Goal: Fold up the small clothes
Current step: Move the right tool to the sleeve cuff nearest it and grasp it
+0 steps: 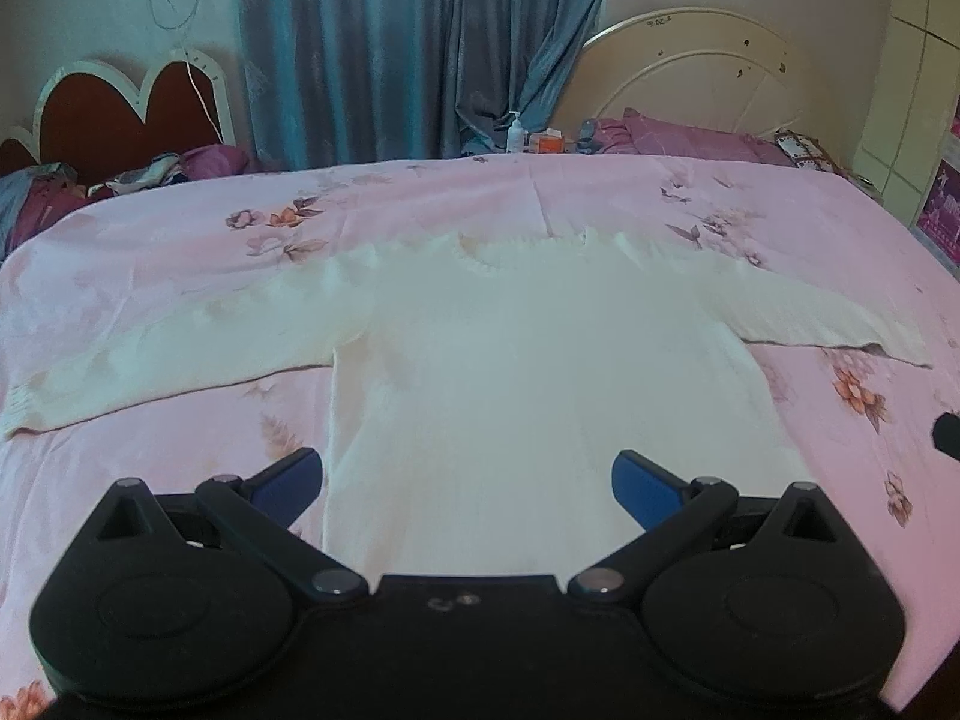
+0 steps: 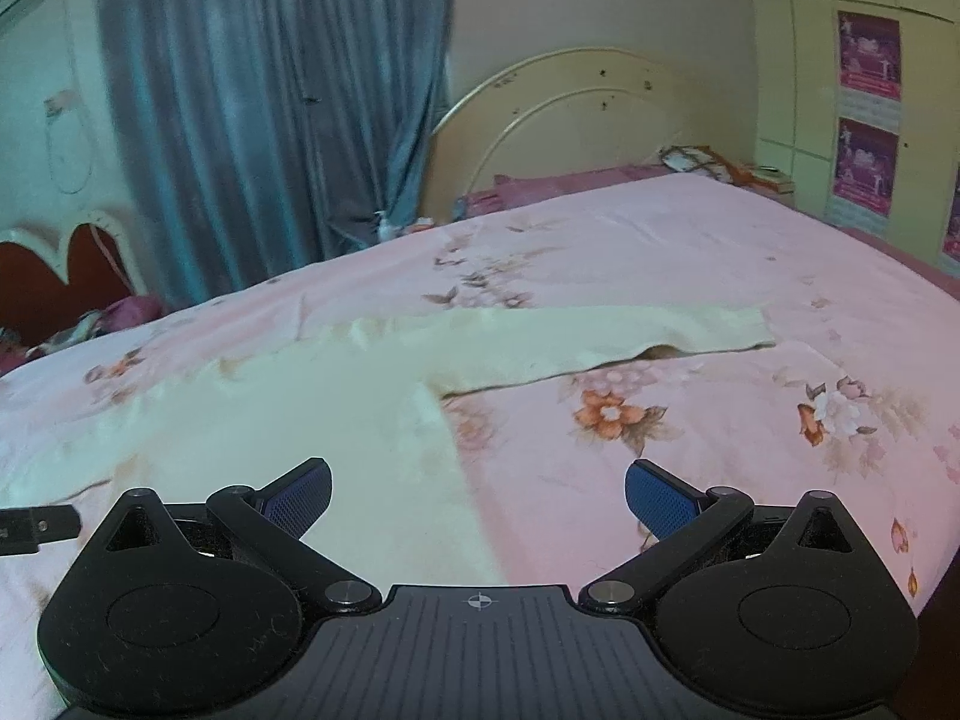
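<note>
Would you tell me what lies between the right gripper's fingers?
In the right wrist view, the sweater's side edge and bare pink bedsheet lie between the right gripper's fingers.

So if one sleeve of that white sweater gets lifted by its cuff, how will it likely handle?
Probably floppy: the white sweater lies flat on the pink sheet with soft ripples along its right sleeve, so it should drape and sag. It looks like a knit, so likely grippy, not slippery. The body may drag along, since both hand-held grippers are open and nothing pins it.
</note>
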Motion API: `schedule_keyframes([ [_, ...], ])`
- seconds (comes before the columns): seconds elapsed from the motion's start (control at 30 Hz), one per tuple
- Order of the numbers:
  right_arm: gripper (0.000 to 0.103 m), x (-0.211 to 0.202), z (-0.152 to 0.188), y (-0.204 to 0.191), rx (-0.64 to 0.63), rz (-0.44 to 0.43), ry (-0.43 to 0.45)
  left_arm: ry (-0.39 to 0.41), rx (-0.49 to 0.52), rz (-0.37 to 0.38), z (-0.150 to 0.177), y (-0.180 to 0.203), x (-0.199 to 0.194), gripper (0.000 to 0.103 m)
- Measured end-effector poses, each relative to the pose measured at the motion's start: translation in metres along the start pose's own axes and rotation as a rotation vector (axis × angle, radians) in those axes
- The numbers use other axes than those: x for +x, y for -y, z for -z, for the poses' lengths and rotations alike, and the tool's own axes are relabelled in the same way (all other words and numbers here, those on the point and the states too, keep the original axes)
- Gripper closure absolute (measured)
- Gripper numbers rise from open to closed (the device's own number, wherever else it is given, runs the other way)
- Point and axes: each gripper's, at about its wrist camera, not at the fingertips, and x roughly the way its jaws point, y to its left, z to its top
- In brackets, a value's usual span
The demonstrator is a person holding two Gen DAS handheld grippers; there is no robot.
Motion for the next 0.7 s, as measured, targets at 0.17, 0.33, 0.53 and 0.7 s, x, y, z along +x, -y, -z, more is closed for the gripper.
schedule_keyframes([
  [0.17,0.001,0.031,-0.015,0.022,0.003,0.045,0.006,-0.022,-0.003,-0.006,-0.011,0.006,0.031,0.001],
  [0.33,0.001,0.069,-0.034,0.053,0.004,0.064,0.019,-0.051,-0.018,-0.024,-0.023,0.021,0.065,0.001],
  [0.53,0.024,0.130,-0.062,0.110,0.060,0.104,-0.019,-0.056,-0.039,-0.033,-0.040,0.045,0.103,0.005],
  [0.7,0.025,0.178,-0.075,0.169,0.152,0.167,-0.071,-0.084,-0.045,-0.053,-0.050,0.064,0.136,0.011],
])
